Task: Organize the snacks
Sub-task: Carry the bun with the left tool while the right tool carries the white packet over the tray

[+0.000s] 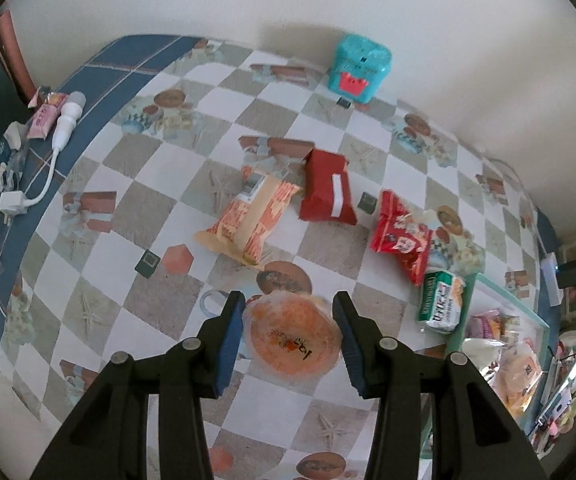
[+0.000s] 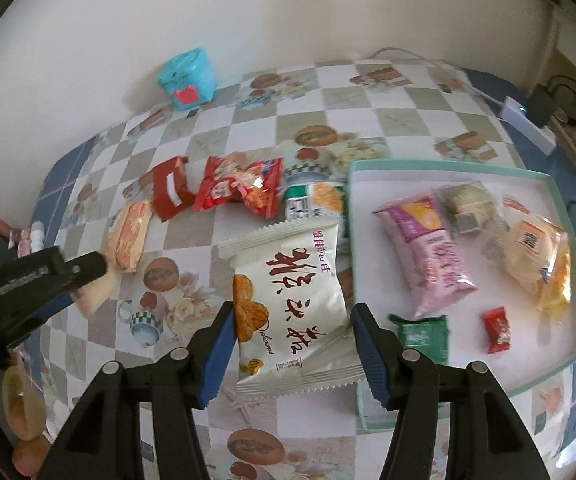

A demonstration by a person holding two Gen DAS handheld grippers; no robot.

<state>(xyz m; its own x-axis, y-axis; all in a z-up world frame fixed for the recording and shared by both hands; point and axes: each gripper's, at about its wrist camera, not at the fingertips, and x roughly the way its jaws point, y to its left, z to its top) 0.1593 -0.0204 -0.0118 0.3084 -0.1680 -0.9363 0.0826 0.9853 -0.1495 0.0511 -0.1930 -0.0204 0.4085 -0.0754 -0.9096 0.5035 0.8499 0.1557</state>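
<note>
My left gripper [image 1: 289, 308] is open around a round orange snack pack [image 1: 292, 336] that lies on the table between its fingers. My right gripper [image 2: 292, 318] is open around a white cake packet with red lettering [image 2: 288, 308], which lies just left of the teal-rimmed tray [image 2: 447, 166]. The tray holds a pink packet [image 2: 431, 252], a yellow packet [image 2: 535, 256], a green packet [image 2: 423, 336] and a small red candy [image 2: 497, 330]. An orange-striped packet [image 1: 248, 216], a dark red packet [image 1: 327, 188], a bright red packet [image 1: 401, 236] and a green-white packet [image 1: 441, 302] lie loose on the table.
A teal box with a red mouth [image 1: 359, 68] stands by the wall. A white plug and cable [image 1: 54, 140] and small wrappers lie at the table's left edge. The left gripper's arm [image 2: 28, 280] shows at the left of the right wrist view. A white power strip [image 2: 527, 120] is far right.
</note>
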